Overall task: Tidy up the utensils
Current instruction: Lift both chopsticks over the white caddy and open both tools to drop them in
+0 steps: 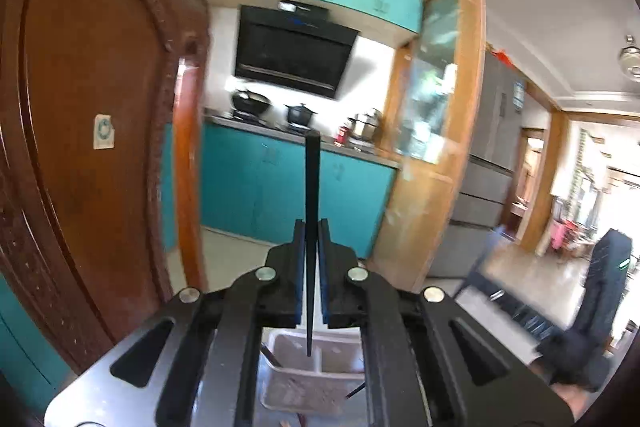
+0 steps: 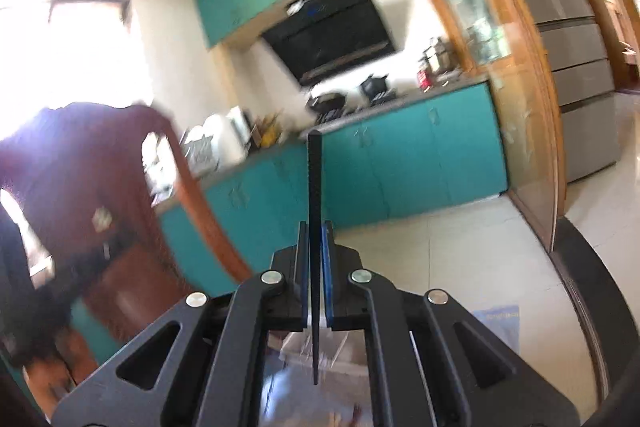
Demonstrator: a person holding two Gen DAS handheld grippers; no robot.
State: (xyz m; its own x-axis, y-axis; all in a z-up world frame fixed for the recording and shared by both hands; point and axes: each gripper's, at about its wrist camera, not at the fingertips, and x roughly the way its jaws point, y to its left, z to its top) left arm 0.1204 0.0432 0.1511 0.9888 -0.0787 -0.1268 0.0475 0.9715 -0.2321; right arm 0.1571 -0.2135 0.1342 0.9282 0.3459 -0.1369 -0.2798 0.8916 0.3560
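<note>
My left gripper is shut on a black chopstick. The chopstick stands upright between the blue pads, its thick end up and its thin tip pointing down over a clear divided plastic organizer tray below. My right gripper is shut on a second black chopstick, also upright, with its tip above a blurred clear container. Both grippers are raised and look out across the kitchen.
A carved brown wooden chair back stands close on the left. Teal cabinets and a counter with pots lie ahead. A glass sliding door in a wooden frame and a grey fridge are to the right.
</note>
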